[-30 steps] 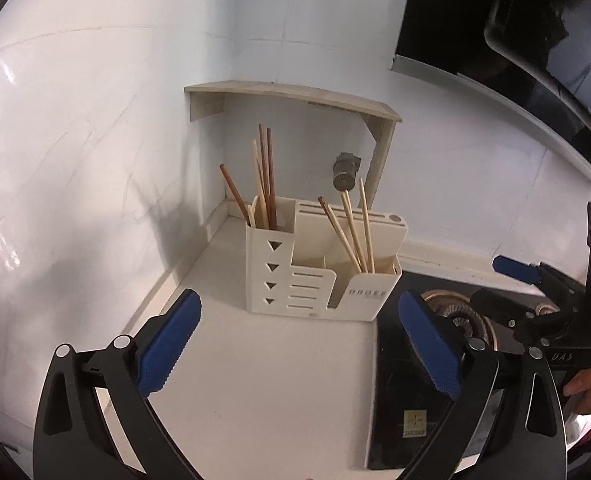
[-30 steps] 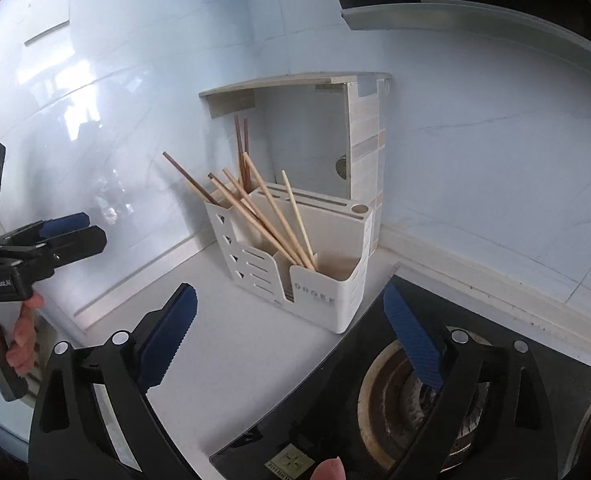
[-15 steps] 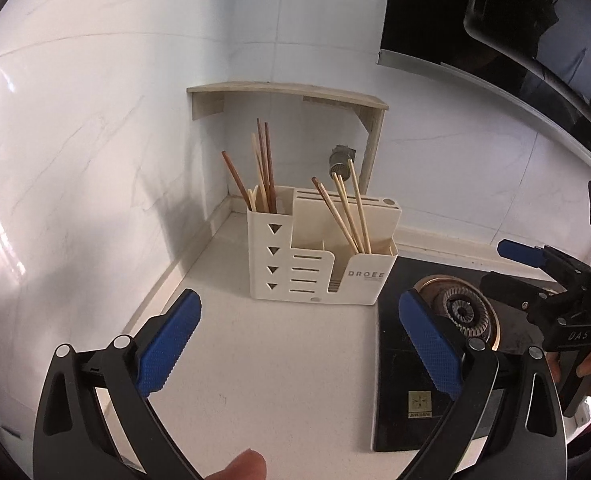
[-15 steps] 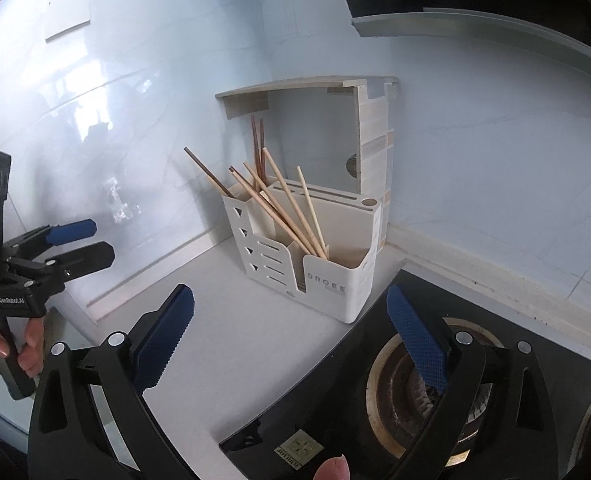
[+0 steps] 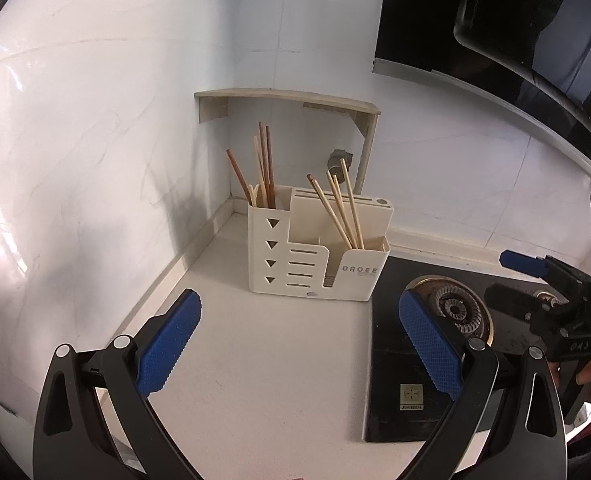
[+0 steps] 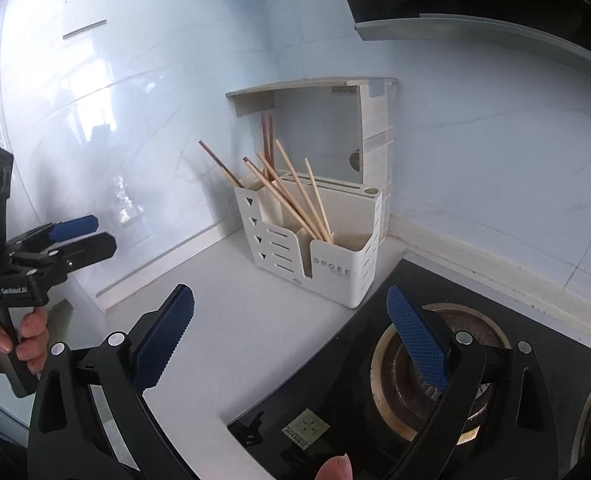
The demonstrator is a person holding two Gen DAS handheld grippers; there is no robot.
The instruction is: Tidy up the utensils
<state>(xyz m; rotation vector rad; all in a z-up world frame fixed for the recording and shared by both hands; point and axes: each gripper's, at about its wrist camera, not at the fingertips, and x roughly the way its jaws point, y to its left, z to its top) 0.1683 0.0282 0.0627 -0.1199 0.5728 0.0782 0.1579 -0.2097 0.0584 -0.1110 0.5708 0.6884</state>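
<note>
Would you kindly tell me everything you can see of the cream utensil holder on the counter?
The utensil holder is cream-coloured, seemingly plastic, standing upright on the white counter in the wall corner, beside the black stove. It has a tall left compartment with triangle and slot cut-outs, a lower front compartment lettered on its face, and a slotted rear block. Darker chopsticks stand in the left compartment; pale chopsticks lean in the front one. Neither gripper touches it.
</note>
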